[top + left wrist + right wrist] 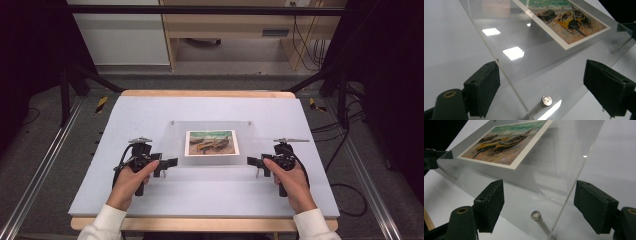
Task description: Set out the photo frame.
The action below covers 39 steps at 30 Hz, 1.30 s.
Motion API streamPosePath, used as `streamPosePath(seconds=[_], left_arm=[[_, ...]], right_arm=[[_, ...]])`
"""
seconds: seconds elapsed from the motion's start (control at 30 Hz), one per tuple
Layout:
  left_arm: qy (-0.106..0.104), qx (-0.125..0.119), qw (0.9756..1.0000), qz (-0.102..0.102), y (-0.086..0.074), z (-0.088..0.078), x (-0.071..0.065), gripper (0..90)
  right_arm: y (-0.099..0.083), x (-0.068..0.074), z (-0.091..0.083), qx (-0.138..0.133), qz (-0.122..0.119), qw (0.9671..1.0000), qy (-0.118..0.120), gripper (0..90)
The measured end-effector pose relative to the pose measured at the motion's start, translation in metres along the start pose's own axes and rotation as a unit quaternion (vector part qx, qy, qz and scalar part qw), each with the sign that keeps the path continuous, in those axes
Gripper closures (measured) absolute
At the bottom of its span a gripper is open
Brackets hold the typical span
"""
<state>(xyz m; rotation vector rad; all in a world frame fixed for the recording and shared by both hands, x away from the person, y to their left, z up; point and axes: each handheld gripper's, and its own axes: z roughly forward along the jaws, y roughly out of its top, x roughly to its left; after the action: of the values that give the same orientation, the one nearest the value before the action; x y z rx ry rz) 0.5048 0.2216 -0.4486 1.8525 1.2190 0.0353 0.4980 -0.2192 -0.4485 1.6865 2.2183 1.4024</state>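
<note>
A clear acrylic plate (pixel 175 145) lies on the pale grey table mat (pixel 210 195), with a print of beached boats (pixel 211 143) under its middle. My left gripper (pixel 170 164) sits at the plate's near left corner, the right gripper (pixel 252 161) at the near right corner. In the left gripper view the left gripper (pixel 546 90) stands open; the plate's corner (pixel 524 75) and a metal standoff pin (pixel 546 100) lie between its pads, untouched. The right gripper (pixel 541 206) is open the same way around the plate edge (pixel 566 200) and a pin (pixel 536 215).
The mat ends at a wooden table edge (pixel 200 224) in front. Metal rails (pixel 45 165) run along both sides. Two more pins (pixel 172 122) mark the plate's far corners. A person's hands (pixel 131 182) hold both grippers.
</note>
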Motion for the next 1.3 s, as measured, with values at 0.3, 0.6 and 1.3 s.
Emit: streamPosePath(seconds=[0.3,0.6,1.3], left_arm=[[0.003,0.003,1.0,-0.001,0.003,0.002,0.002,14.4],[0.005,0.007,1.0,-0.001,0.006,0.003,0.004,16.4],[0.008,-0.005,0.9999,0.014,0.012,0.007,0.005,17.3]], right_arm=[[0.001,-0.001,0.003,-0.001,0.004,1.0,0.005,24.9],[0.003,-0.001,0.005,-0.005,0.001,1.0,-0.007,26.7],[0.009,-0.005,0.009,-0.03,-0.014,0.9993,-0.017,26.7]])
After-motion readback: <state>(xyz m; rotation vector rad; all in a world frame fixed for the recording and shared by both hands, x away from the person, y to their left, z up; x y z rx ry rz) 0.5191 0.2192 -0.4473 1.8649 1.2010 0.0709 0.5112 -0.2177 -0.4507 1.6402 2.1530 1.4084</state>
